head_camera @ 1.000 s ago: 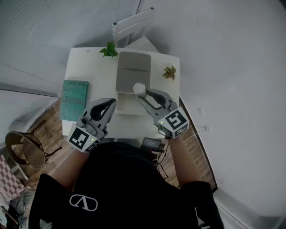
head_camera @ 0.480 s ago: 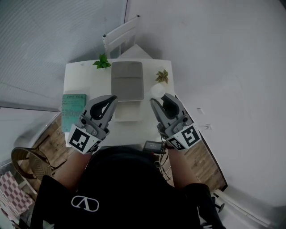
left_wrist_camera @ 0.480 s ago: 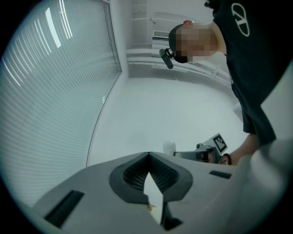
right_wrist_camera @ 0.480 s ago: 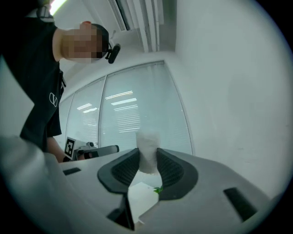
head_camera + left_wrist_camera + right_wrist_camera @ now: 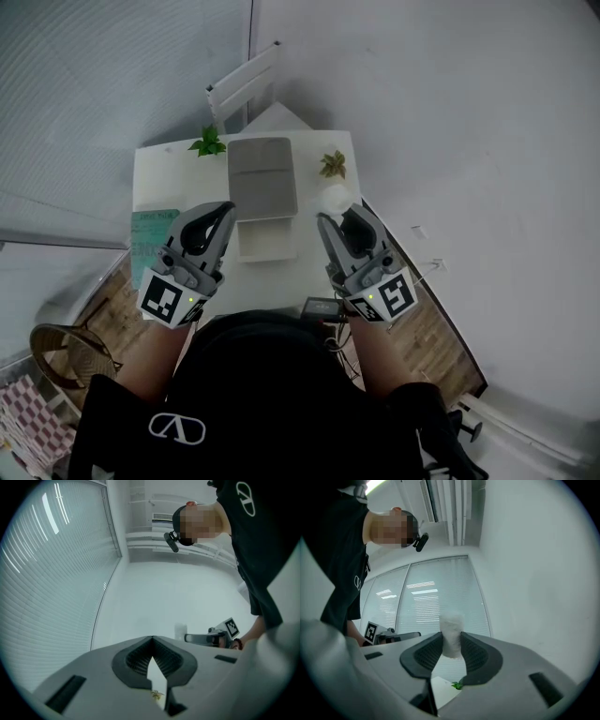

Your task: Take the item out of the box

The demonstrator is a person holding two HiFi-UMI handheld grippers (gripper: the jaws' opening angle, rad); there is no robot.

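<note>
Grips the white item [image 5: 451, 637] between the closed-in fingers [image 5: 476, 656] of the right gripper [image 5: 339, 214], clear of the box [image 5: 265, 242] and above the bench [image 5: 169, 178]. Presses together, on nothing, the fingers [image 5: 136, 660] of the left gripper [image 5: 223, 211]. Shows the box open on the bench, below and between both pairs of fingers, grey lid [image 5: 262, 178] folded back past the fingertips; white base too pale to read inside.

I hold both tools level before my chest, forearms parallel: left tool [image 5: 226, 210] with jaws pressed together, right tool [image 5: 339, 215] clamping a white item [image 5: 335, 199].
</note>
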